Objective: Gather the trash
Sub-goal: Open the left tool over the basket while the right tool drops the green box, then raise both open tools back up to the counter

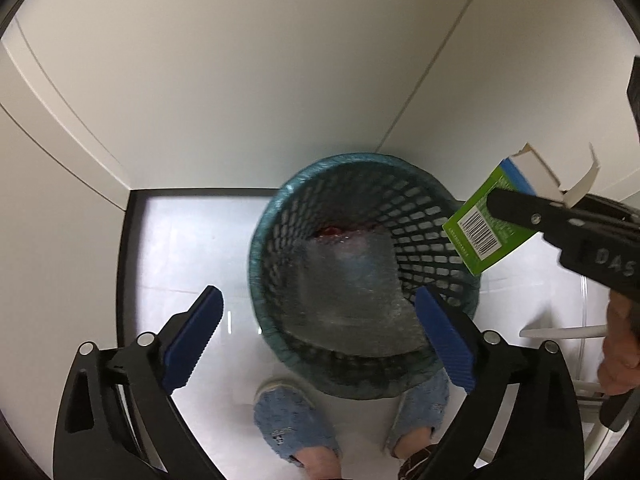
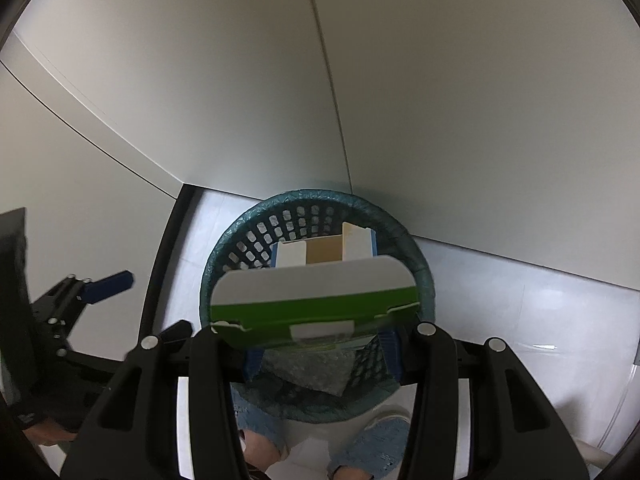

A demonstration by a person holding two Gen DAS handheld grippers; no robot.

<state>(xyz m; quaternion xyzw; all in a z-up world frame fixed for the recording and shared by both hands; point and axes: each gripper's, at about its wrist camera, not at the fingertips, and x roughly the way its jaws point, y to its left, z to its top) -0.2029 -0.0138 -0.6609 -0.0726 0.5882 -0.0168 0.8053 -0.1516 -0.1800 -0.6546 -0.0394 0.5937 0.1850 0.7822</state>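
Observation:
A teal mesh waste basket [image 1: 360, 208] stands on the white floor against the wall, with bubble wrap [image 1: 352, 280] and something red inside. My left gripper [image 1: 320, 336] is open and empty, just above the basket's near rim. My right gripper [image 2: 320, 356] is shut on a green and white carton [image 2: 312, 300] with open flaps, held over the basket [image 2: 420, 264]. In the left wrist view the carton [image 1: 480, 232] hangs at the basket's right rim, pinched by the right gripper [image 1: 496, 204].
White wall panels rise behind the basket. A black baseboard [image 1: 124, 272] runs along the left. The person's feet in blue slippers [image 1: 292, 420] stand just before the basket. A white frame [image 1: 560, 332] shows at the right edge.

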